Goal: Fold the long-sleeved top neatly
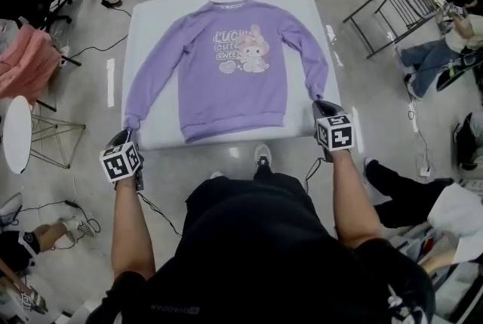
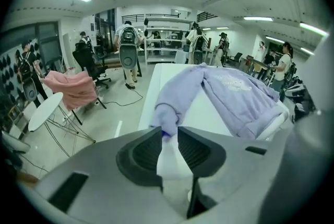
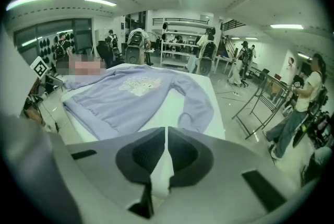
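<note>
The long-sleeved top [image 1: 226,66] lies flat, front up, on the desk [image 1: 155,20], collar away from me, its long axis running straight ahead. My left hand-held gripper [image 1: 127,134] is spread, the left cuff [image 2: 166,113] at its tips, unpinched; my right hand-held gripper [image 1: 323,105] is all but pressed together and empty, the right cuff [image 3: 190,122] just ahead; I judge each hand equally near its sleeve.

From my station I count one purple long-sleeved top [image 1: 226,81], with one printed picture [image 1: 241,50] on its chest. It lies on one white desk [image 1: 151,16]. I have two grippers in view: one left gripper [image 1: 127,135] and one right gripper [image 1: 321,105]. Around the desk I count one pink cloth [image 1: 26,62], one round white side table [image 1: 16,135] and one metal rack [image 1: 396,1].
</note>
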Demonstrator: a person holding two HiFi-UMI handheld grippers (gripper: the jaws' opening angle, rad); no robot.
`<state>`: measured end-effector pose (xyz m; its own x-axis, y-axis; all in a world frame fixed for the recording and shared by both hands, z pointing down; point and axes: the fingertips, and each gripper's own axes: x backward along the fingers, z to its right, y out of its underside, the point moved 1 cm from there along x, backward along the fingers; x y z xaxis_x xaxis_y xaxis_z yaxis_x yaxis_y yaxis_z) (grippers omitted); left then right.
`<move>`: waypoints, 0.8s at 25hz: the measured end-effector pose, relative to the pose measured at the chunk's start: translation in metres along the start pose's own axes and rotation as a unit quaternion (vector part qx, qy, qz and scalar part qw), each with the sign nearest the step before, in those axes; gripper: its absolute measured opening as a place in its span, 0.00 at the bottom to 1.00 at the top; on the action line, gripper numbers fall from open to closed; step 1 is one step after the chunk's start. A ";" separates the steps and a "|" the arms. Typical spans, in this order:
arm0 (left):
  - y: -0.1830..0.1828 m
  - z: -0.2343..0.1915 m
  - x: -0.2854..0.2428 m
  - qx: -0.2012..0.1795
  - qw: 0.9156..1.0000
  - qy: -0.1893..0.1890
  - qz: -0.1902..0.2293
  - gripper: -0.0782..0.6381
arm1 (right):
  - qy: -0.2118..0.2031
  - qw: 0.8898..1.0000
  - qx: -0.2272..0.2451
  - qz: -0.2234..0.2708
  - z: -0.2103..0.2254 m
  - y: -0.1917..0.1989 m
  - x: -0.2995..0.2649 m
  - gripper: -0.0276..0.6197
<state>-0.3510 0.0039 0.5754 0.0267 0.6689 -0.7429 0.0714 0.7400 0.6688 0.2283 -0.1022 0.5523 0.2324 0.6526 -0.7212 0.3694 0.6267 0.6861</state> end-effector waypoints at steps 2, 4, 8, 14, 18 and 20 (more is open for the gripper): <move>-0.007 0.016 0.006 -0.007 1.000 0.014 0.011 0.22 | 0.026 1.000 -0.017 0.000 0.028 0.004 0.001 0.08; -0.018 0.038 0.007 -0.003 0.999 0.035 0.025 0.13 | 0.045 0.998 -0.036 -0.001 0.051 0.008 0.000 0.08; -0.041 0.087 -0.005 -0.005 0.997 0.073 0.031 0.12 | 0.036 0.999 -0.002 -0.020 0.064 0.016 -0.019 0.15; -0.059 0.154 -0.019 -0.055 0.992 0.107 0.027 0.12 | 0.048 0.991 0.117 -0.054 0.062 0.029 -0.047 0.07; -0.059 0.177 -0.026 -0.078 0.990 0.116 0.016 0.12 | 0.110 0.986 0.121 -0.043 0.105 0.038 -0.025 0.06; -0.056 0.182 -0.033 -0.078 0.990 0.115 0.008 0.12 | 0.128 0.982 0.124 -0.058 0.128 0.056 -0.019 0.06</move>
<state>-0.1739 -0.0728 0.5574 -0.2025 0.6664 -0.7176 -0.0827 0.7185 0.6906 0.3595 -0.1336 0.5921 -0.0460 0.6888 -0.7235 0.5954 0.6004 0.5338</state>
